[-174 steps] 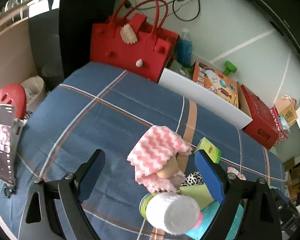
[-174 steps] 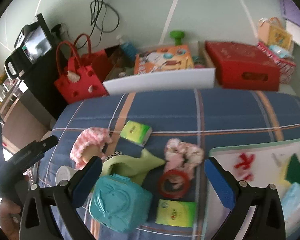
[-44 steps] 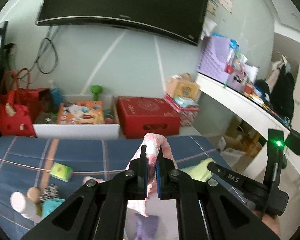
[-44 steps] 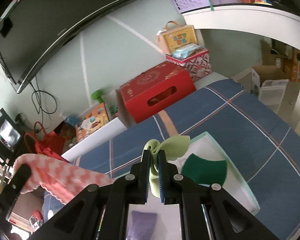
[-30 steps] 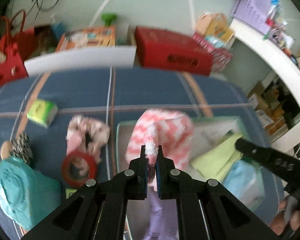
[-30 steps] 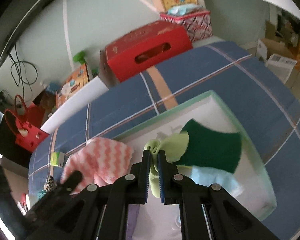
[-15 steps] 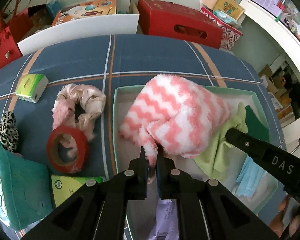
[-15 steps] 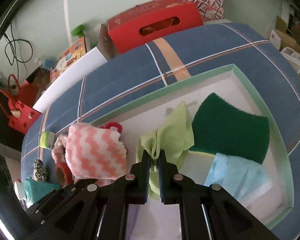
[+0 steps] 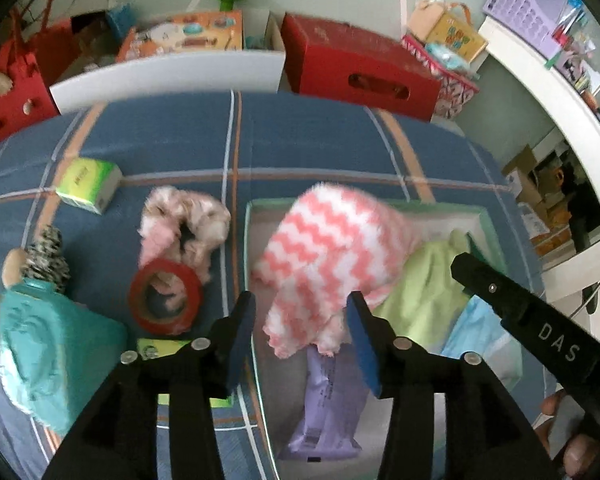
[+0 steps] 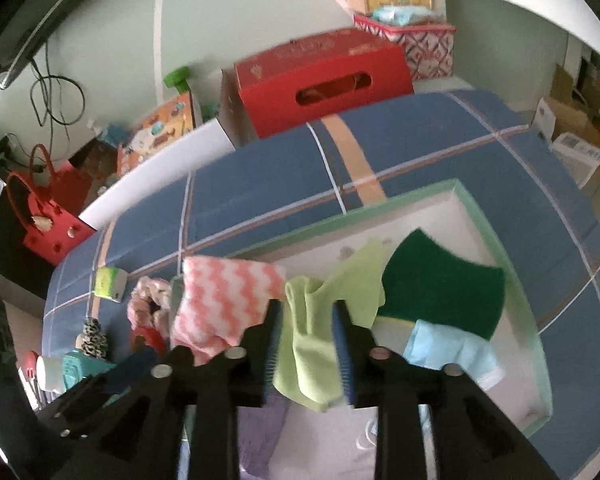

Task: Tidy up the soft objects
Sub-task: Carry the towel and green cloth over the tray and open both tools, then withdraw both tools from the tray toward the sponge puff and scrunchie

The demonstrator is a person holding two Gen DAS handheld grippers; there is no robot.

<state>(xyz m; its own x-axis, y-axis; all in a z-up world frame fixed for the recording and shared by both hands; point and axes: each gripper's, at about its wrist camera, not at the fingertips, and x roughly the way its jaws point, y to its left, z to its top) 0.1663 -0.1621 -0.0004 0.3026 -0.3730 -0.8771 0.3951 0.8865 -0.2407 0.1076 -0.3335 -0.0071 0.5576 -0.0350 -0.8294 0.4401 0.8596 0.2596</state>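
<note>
**Both cloths let go over the tray**

The left tongs (image 9: 302,322) have just been opening; they stand apart with the pink zigzag cloth (image 9: 332,256) lying loose between them in the green-rimmed tray (image 9: 247,240), centre frame. The right tongs (image 10: 306,344) have also just been opening, pads clear of the lime cloth (image 10: 312,344) draped between them, beside the dark green sponge (image 10: 440,288).

Pale green wall (image 10: 228,20), white shelf (image 9: 548,92), wall-mounted screen (image 10: 16,36).
</note>
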